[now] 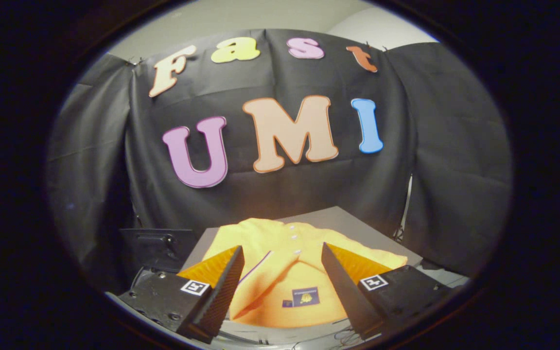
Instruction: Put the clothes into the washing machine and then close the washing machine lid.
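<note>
1. Two fingers spread wide, nothing pinched; two-finger gripper hovering released, tips apart and bare.
2. Between and just ahead of those fingers: folded yellow cotton polo shirt with white buttons and a small dark chest patch, lying flat, not gripped. Whether either finger brushes the cloth, hard to tell.
3. Under the shirt: flat grey tabletop, bare at its far corner beyond the collar.
4. Off to the left of the table: dark boxy unit with a bracket, too shadowed to identify; possibly the washing machine, cannot say, and no lid made out.
5. Beyond everything: black cloth booth wall, hanging in folds.
6. Progress, judged from the layout: nothing done so far. Garment not yet grasped, not yet loaded, lid not yet closed.
7. Left to do, by the look of it: clench on the shirt, lift, carry to the drum, drop in, shut the lid.
</note>
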A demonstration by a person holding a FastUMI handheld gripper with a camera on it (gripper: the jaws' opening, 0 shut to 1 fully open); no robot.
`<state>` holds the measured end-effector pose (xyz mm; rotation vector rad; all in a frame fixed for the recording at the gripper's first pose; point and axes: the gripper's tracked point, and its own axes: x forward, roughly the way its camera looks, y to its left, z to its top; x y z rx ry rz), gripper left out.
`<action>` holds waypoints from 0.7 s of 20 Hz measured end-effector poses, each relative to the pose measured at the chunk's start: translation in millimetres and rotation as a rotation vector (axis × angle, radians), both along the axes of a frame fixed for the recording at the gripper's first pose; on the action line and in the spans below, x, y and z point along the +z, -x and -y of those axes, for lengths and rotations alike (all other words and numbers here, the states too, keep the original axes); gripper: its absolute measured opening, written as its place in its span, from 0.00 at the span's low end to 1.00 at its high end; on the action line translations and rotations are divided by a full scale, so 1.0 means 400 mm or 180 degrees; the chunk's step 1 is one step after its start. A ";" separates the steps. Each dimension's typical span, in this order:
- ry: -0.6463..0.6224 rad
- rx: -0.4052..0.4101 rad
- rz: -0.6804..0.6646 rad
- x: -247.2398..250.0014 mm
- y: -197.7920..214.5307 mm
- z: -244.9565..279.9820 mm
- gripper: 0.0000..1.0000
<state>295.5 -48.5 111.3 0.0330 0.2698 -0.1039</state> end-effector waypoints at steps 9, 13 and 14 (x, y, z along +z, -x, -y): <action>-0.0045 -0.0077 -0.0613 -0.104 -0.129 0.057 0.97; 0.0046 -0.0085 -0.0826 -0.139 -0.147 0.051 0.97; 0.0023 -0.0015 -0.0776 -0.137 -0.158 0.027 0.96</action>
